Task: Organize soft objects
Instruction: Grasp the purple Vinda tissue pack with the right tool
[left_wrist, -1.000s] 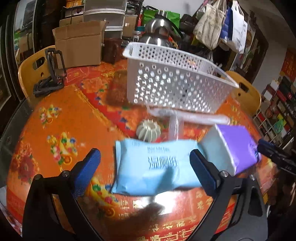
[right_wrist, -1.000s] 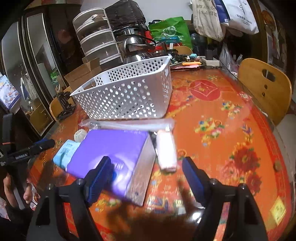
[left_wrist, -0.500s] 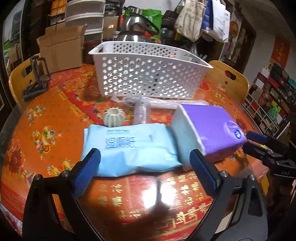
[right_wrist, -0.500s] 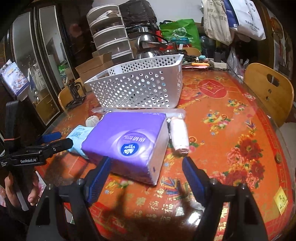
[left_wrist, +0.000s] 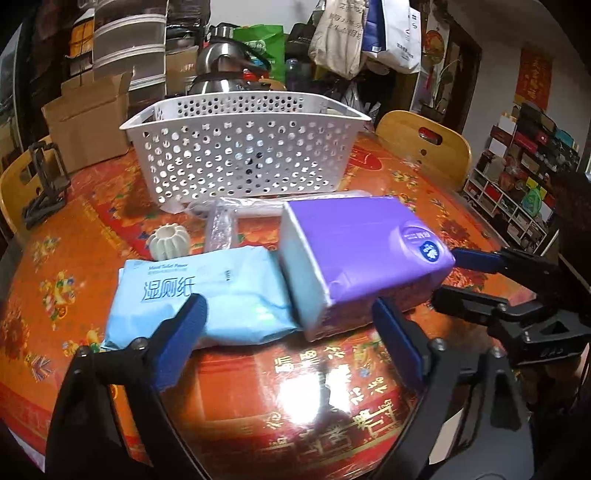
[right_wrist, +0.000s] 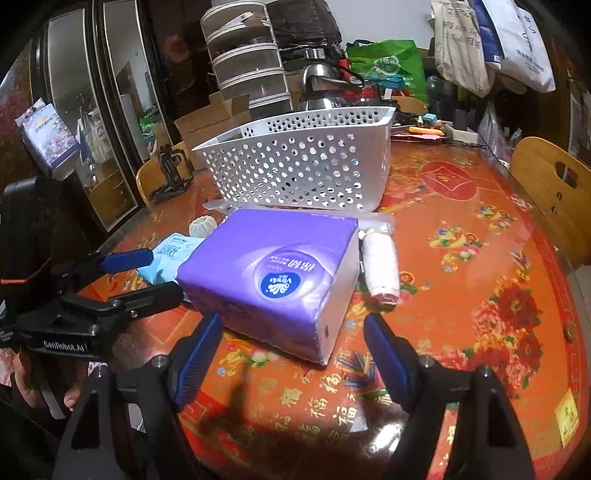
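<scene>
Left gripper (left_wrist: 288, 332) fingers closing (nothing gripped), right gripper (right_wrist: 293, 349) wide, empty

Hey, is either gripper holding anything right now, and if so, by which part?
Nothing is held. The left gripper is closing, with the light blue wet-wipes pack and purple tissue pack beyond its pads. The right gripper stands open before the purple pack.

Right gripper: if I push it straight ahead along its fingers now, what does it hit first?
Most likely the purple tissue pack. It lies just ahead of the right gripper, roughly centred between the open fingers, with nothing in between. The white basket stands further behind it. Exact depth is hard to judge through the fisheye.
</scene>
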